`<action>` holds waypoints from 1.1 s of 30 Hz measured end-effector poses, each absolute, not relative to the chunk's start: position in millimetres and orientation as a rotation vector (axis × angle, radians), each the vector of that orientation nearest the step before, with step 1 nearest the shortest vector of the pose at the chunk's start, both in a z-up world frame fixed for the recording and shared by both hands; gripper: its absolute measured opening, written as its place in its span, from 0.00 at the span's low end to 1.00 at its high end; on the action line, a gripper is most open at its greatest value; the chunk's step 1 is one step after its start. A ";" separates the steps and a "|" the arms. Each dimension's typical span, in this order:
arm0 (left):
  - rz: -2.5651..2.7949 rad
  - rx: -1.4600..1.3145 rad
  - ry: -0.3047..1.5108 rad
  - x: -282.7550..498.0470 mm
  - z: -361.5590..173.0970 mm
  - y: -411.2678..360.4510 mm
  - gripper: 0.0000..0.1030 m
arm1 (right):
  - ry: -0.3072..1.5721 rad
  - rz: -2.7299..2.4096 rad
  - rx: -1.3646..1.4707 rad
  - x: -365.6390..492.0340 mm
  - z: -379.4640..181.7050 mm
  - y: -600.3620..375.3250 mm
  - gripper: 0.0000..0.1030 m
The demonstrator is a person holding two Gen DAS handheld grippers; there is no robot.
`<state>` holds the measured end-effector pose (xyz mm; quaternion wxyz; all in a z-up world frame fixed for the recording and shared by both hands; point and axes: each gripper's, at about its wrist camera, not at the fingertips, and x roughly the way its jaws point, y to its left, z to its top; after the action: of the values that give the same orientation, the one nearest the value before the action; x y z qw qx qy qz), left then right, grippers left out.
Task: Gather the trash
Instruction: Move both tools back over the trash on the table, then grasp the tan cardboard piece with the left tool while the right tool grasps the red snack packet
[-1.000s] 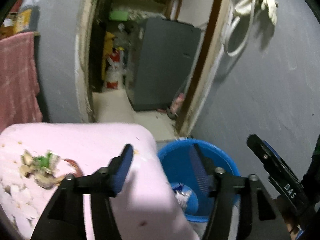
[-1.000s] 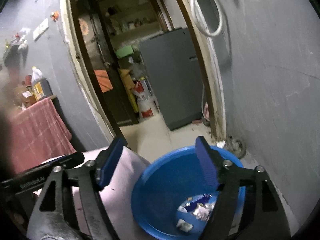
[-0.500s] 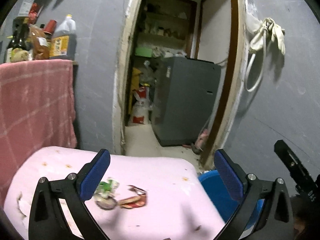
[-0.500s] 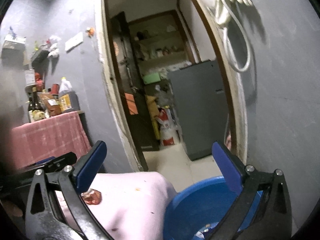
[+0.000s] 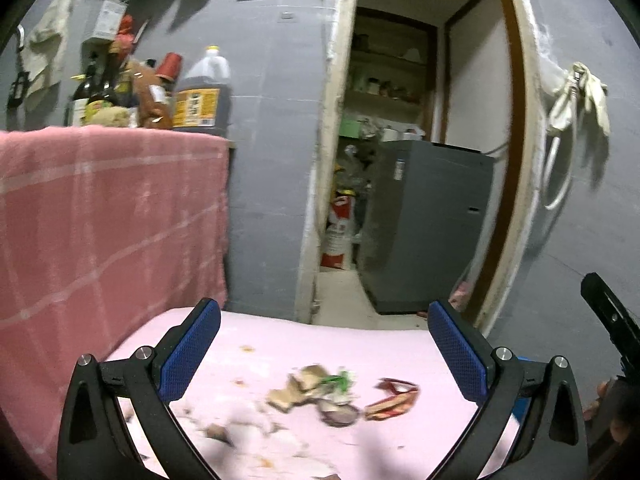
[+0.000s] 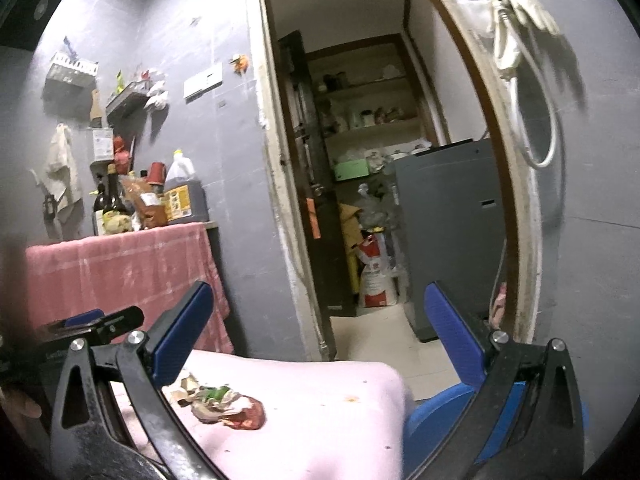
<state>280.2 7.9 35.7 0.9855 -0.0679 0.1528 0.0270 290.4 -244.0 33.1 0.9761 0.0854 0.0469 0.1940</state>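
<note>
Pink tabletop (image 5: 360, 344), trash scraps (image 5: 320, 394) between left tongs (image 5: 324, 350) — jaws wide, empty

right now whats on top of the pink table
A small heap of trash: torn wrappers, a red packet and scattered crumbs lie on the pink table. The near part is hidden behind the left gripper.
</note>
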 end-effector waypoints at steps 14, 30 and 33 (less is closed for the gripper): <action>0.134 -0.155 0.404 283.0 6.6 60.6 0.99 | 0.267 0.478 0.085 320.4 10.1 -190.0 1.00; 0.056 -0.131 0.761 324.8 -43.3 62.9 0.98 | 0.631 0.529 0.027 370.0 -34.2 -161.5 0.92; 0.029 -0.134 0.786 330.6 -45.9 61.3 0.95 | 0.691 0.542 0.015 377.1 -41.9 -156.5 0.80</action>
<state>330.6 61.3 -45.9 0.9214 -0.0652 0.3829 0.0140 377.1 -156.5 -41.9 0.9052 0.0073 0.3344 0.2622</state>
